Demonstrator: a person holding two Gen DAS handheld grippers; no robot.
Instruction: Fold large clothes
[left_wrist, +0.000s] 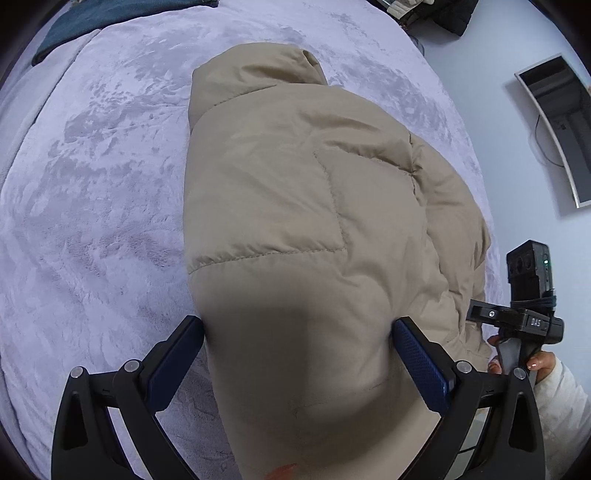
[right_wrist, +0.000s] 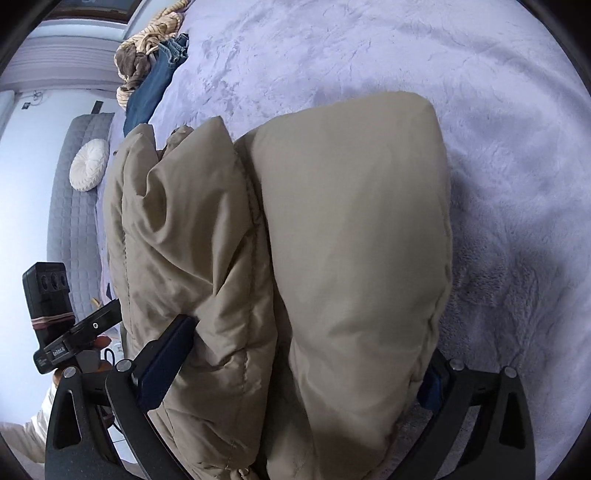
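The left gripper (left_wrist: 299, 354) has its blue pads pressed into a thick bundle of the beige puffer jacket (left_wrist: 306, 192), holding it. The right gripper (right_wrist: 306, 365) stands at its widest around the folded jacket (right_wrist: 351, 229); its left pad touches the fabric, its right pad is almost hidden behind the bulge, so I cannot tell whether it grips or merely straddles.

The jacket lies folded in puffy layers on the lilac plush bed (left_wrist: 92, 177). My worry is that the padding springs back: if either gripper lets go unevenly, the layers could slide apart and the fold open. The slick shell may also slip out of wide jaws.

Blur hides the fabric nearest the left lens, and an orange patch at the bottom edge is unreadable. Sleeves and zip are out of sight. Jeans (right_wrist: 155, 88) lie at the far edge of the bed.
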